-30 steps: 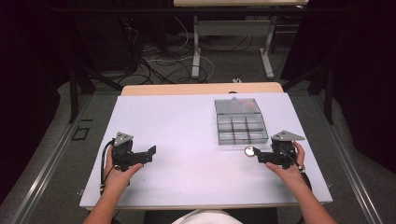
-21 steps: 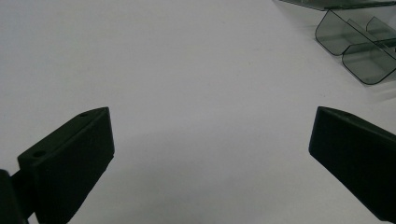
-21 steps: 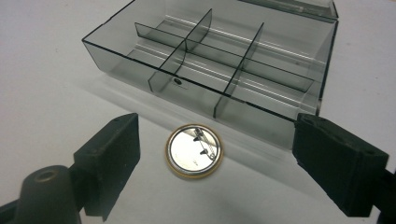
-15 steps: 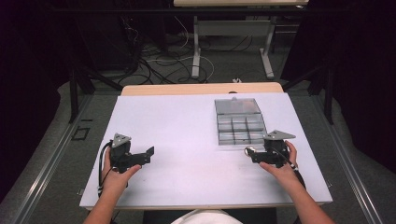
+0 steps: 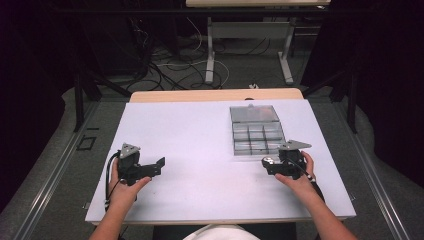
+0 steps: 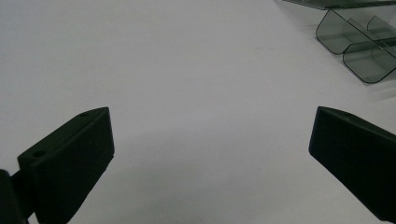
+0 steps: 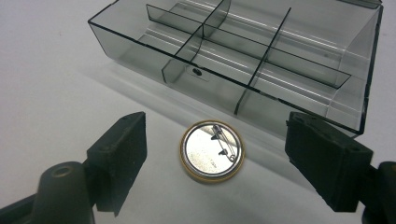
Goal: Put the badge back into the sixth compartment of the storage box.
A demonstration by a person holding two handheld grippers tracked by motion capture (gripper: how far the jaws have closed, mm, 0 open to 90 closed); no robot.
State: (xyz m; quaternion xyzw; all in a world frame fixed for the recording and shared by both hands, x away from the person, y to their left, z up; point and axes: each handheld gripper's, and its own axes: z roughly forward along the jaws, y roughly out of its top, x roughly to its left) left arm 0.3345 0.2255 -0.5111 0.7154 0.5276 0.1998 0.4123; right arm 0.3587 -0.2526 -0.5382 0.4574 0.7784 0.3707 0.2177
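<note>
A round pin badge (image 7: 212,150) lies face down on the white table (image 5: 200,150), its silver back and safety pin showing, just in front of a clear grey compartment box (image 7: 243,51). My right gripper (image 7: 214,120) is open, and the badge lies between its two black jaws without touching either. In the high view the badge (image 5: 268,160) sits at the tip of the right gripper (image 5: 272,166), near the box (image 5: 256,131). My left gripper (image 5: 159,166) rests at the table's left and is open (image 6: 211,112) over bare table.
The box's lid (image 5: 253,113) lies open and flat behind it. A corner of the box (image 6: 359,42) reaches into the left gripper view at the top right. The table's front edge (image 5: 215,219) runs just behind both hands. Cables and desk legs lie on the floor beyond.
My right gripper has slid left along the box's front until its open jaws stand either side of the badge. The left gripper has barely moved.
</note>
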